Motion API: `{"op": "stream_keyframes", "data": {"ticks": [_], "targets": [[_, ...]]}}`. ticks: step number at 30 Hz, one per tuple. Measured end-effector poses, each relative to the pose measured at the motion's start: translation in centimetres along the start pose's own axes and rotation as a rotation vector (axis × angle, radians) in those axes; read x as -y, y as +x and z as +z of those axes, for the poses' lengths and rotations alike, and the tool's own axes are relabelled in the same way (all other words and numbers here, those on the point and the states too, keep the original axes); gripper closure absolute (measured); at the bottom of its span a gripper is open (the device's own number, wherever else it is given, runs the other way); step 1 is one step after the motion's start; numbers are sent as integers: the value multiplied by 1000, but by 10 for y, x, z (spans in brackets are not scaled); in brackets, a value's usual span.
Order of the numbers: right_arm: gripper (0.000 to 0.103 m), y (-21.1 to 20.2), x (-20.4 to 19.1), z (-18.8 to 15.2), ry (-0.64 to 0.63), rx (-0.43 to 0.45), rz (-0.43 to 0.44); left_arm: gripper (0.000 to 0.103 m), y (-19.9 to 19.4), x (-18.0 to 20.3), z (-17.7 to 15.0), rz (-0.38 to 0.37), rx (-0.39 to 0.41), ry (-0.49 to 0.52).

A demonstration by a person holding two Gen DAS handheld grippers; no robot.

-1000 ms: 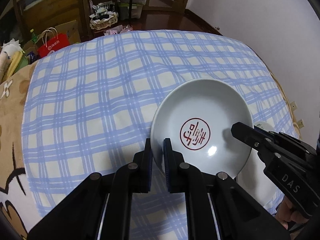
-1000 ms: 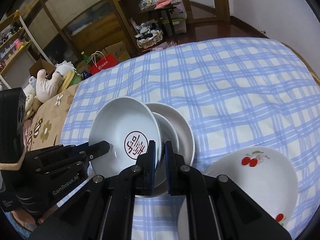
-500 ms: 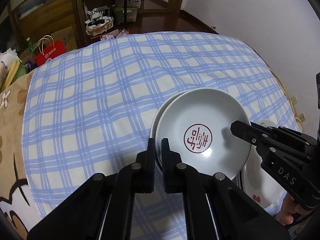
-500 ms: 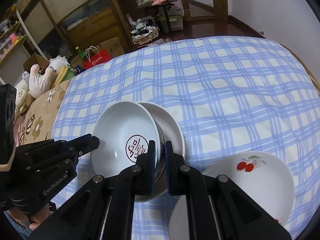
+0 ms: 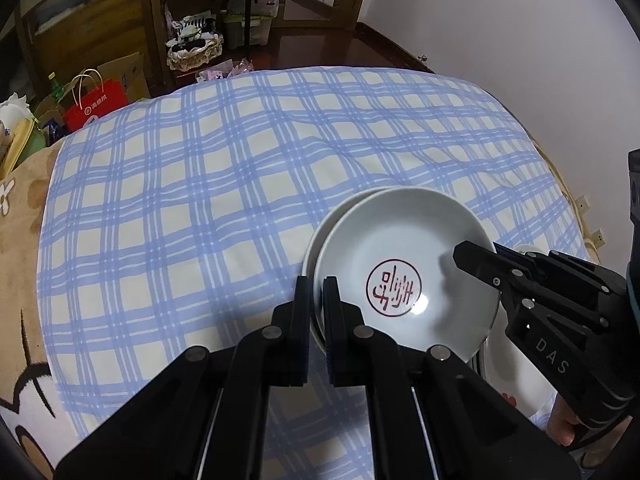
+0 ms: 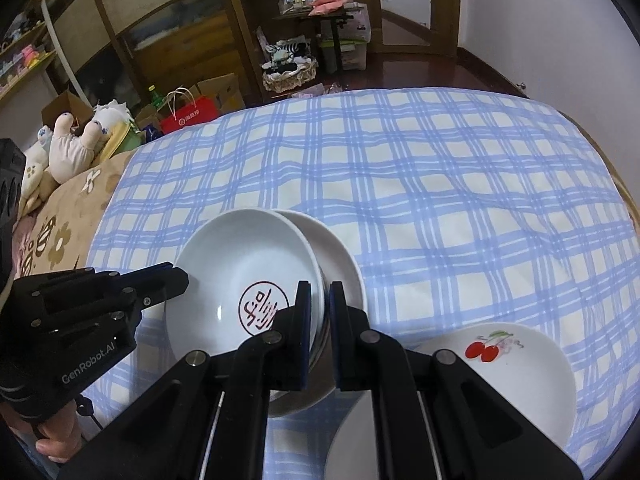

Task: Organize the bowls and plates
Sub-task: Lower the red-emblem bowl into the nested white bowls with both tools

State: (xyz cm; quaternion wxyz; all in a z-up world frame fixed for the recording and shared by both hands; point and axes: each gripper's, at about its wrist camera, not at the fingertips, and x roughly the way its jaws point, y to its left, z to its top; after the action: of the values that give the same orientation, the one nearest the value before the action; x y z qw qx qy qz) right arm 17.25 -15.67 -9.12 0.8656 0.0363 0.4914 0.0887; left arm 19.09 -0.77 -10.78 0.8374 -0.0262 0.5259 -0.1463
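1. Lying at the far left is a tan flower-print blanket [image 6: 48, 240], with plush toys [image 6: 68, 148] sitting at its far end; a red shopping bag [image 6: 188, 114] is standing on the floor beyond them.
2. Spreading across the bed is a blue-checked sheet [image 5: 224, 184], which is carrying all the dishes.
3. Gripping the left rim of the red-stamp bowl [image 5: 404, 268] is the left gripper [image 5: 316, 312], its jaws standing narrow with the rim pinched between them.
4. Sitting on top of a stack, the red-stamp bowl is resting over the plain white plate [image 6: 340, 264], which is peeking out behind and to its right; a further dish seems to be lying between them, though how many I cannot tell.
5. Clamping the right side of that same bowl is the right gripper [image 6: 318, 316], its jaws also standing narrow around the rim.
6. Resting just beside the stack on the right is the cherry-print plate [image 6: 516, 368], and another pale dish [image 6: 356, 440] is showing partly under the right gripper's body.
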Motion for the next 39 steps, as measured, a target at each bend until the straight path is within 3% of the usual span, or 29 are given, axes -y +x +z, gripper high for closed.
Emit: {"op": "stream_keyframes", "data": {"ticks": [11, 24, 28, 31, 33, 36, 37, 38, 39], "targets": [[94, -6, 3, 4, 2, 19, -6, 96, -2, -3, 2, -28, -4, -6], [92, -19, 7, 10, 16, 25, 14, 85, -27, -15, 6, -37, 45, 7], [90, -24, 9, 13, 25, 55, 3, 71, -32, -27, 9, -29, 60, -15], [90, -30, 13, 15, 17, 79, -40, 47, -30, -31, 8, -43, 28, -15], [90, -32, 19, 17, 28, 76, -39, 41, -29, -32, 6, -58, 20, -16], [89, -33, 27, 19, 35, 65, -49, 33, -29, -30, 5, -21, 28, 11], [80, -32, 29, 19, 30, 57, -49, 28, -28, -29, 5, -4, 29, 22], [64, -32, 30, 19, 25, 49, -46, 25, -26, -29, 6, 6, 27, 25], [56, -31, 31, 19, 20, 46, -45, 24, -23, -30, 6, 13, 19, 22]]}}
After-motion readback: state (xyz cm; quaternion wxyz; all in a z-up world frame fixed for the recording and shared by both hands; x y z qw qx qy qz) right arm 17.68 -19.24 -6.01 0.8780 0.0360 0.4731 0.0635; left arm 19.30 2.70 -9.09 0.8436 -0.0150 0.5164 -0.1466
